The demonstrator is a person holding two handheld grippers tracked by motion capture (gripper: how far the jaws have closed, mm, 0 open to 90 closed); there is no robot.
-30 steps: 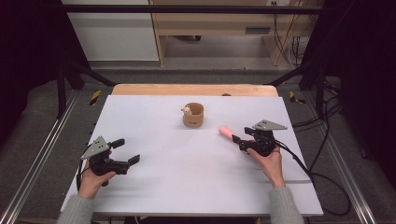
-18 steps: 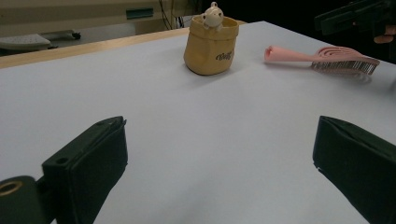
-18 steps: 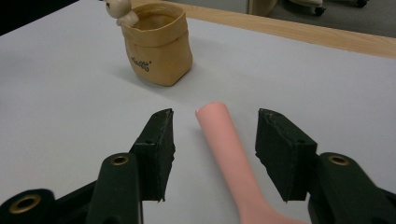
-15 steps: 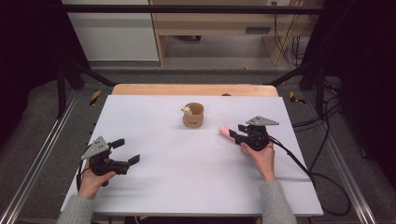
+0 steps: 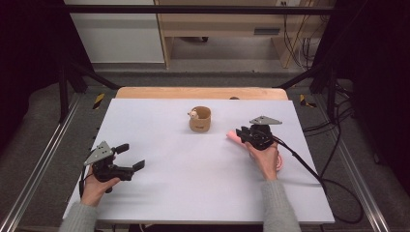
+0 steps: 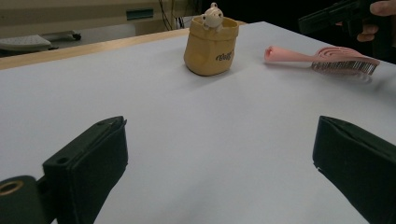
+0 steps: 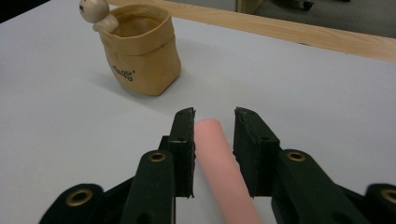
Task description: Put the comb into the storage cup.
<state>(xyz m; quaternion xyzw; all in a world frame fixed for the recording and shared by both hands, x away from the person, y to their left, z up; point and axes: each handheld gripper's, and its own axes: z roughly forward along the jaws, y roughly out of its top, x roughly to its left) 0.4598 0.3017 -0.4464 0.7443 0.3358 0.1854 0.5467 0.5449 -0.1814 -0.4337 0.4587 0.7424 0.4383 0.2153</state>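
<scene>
A pink hairbrush (image 6: 327, 56) lies on the white table (image 5: 193, 179) at the right, with its bristles facing down. Its round handle (image 7: 219, 158) runs between the jaws of my right gripper (image 7: 214, 126), which have just been closing around it. A thin gap still shows on the right side. In the high view the right gripper (image 5: 240, 133) sits over the handle tip (image 5: 231, 137). My left gripper (image 5: 132, 155) rests open near the front left with nothing between its jaws. A tan fabric pouch (image 5: 200, 121) with a small bear figure (image 7: 95, 11) on its rim stands mid-table.
The pouch (image 6: 211, 46) stands just left of the brush handle, a short way beyond my right gripper. A wooden strip (image 5: 203, 93) borders the table's far edge. The right gripper's cable (image 5: 309, 169) trails off the right side.
My right gripper has moved left along the brush toward the handle tip, and its jaws have narrowed around the handle. The left gripper has stayed in place.
</scene>
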